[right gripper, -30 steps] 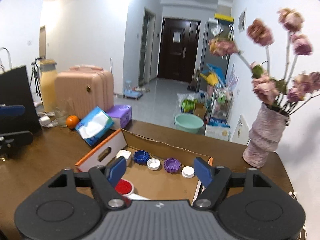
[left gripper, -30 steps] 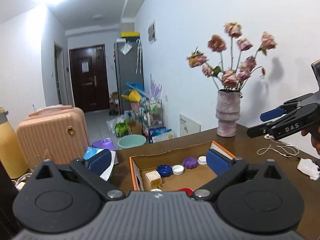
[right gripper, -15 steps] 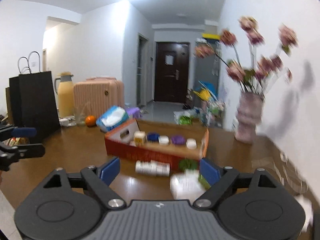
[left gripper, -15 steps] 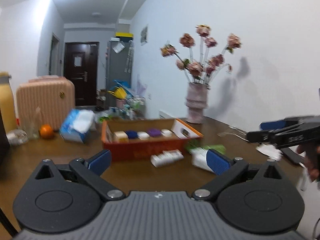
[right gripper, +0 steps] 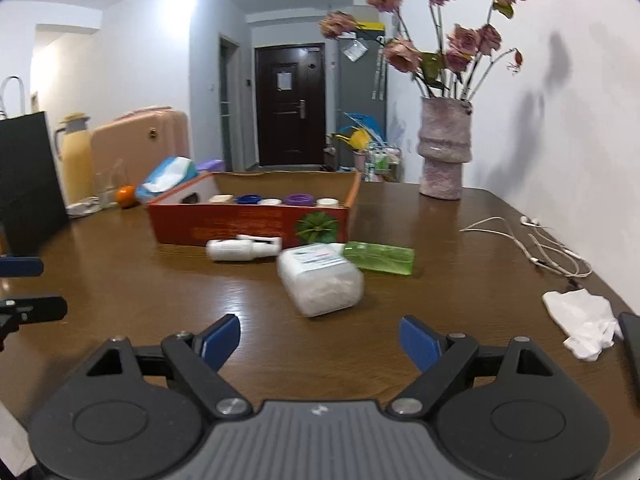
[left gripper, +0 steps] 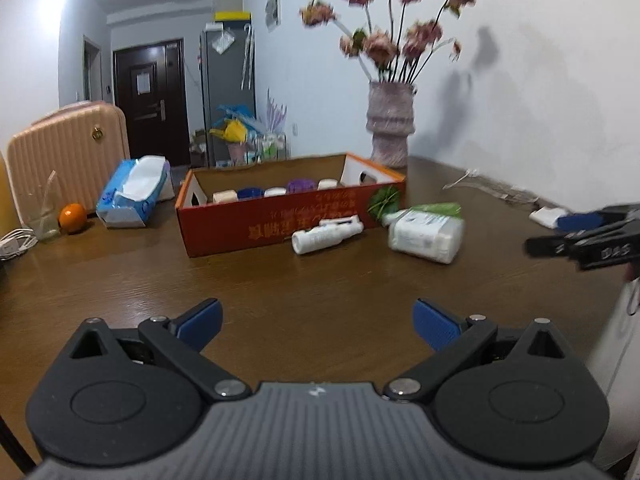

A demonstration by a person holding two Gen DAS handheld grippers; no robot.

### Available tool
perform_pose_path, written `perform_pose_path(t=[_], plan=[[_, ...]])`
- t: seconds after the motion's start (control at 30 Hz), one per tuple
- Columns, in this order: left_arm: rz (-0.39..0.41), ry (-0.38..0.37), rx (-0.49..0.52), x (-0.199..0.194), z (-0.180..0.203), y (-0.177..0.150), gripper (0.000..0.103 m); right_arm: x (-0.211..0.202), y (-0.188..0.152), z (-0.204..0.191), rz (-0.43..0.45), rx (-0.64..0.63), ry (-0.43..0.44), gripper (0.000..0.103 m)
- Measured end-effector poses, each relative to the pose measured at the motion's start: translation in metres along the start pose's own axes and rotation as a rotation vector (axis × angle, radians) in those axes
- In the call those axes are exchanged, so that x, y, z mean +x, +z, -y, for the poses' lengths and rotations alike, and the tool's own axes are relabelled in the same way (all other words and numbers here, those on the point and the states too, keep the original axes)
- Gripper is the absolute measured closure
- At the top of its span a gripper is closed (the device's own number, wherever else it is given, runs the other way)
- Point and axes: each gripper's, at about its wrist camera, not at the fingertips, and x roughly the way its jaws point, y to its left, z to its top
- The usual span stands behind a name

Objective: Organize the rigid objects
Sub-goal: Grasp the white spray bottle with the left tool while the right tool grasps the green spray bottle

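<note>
One cardboard box (right gripper: pixel 256 224) sits on the glossy wooden bench (right gripper: pixel 400 320); in front of it lie two white plastic bottles (right gripper: pixel 242 249), one slim, one squat. Both grippers (right gripper: pixel 320 338) hover with jaws released, empty.

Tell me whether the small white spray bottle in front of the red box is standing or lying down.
Lying down. The spray bottle rests on its side on the table, lengthwise along the red box's front wall.

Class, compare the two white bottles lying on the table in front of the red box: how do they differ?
The spray bottle is slim; the jar is broad and squat. The spray bottle lies right beside the red box; the jar lies nearer the camera, by the green pouch. The jar is partly see-through, the spray bottle solid white. Both lie on their sides, outside the box.
</note>
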Motion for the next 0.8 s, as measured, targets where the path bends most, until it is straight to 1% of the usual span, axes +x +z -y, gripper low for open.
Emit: perform_pose_path(t=[0.13,0.27,0.33,0.43,0.47,0.5,0.53,0.57,0.6,0.67,0.8], plan=[[-0.056,-0.004,0.02,0.048,-0.012,0.013,0.0,0.026,0.01,0.021,-0.015,-0.024,-0.047,0.017],[-0.084,-0.018,0.071,0.095,-0.018,0.028,0.0,0.054,0.026,0.041,-0.022,-0.046,-0.057,0.017],[-0.095,-0.031,0.112,0.119,-0.016,0.036,0.0,0.071,0.034,0.051,-0.025,-0.061,-0.047,0.018],[-0.094,-0.081,0.196,0.151,-0.011,0.047,0.0,0.101,0.048,0.061,-0.034,-0.1,-0.037,0.019],[-0.095,-0.082,0.221,0.161,-0.009,0.05,0.0,0.11,0.052,0.063,-0.038,-0.119,-0.034,0.021],[-0.102,-0.068,0.24,0.172,-0.008,0.053,0.0,0.121,0.057,0.065,-0.045,-0.138,-0.031,0.024],[-0.11,-0.06,0.248,0.181,-0.007,0.056,0.0,0.133,0.062,0.066,-0.053,-0.157,-0.024,0.025],[-0.119,-0.07,0.251,0.19,-0.007,0.058,0.002,0.143,0.066,0.067,-0.057,-0.168,-0.011,0.025],[-0.129,-0.089,0.255,0.199,-0.008,0.06,0.003,0.153,0.069,0.068,-0.061,-0.173,0.01,0.025],[-0.151,-0.12,0.259,0.212,-0.009,0.063,0.006,0.172,0.073,0.07,-0.087,-0.176,0.052,0.029],[-0.194,-0.174,0.216,0.232,-0.016,0.066,0.013,0.2,0.075,0.071,-0.132,-0.214,0.098,0.029]])
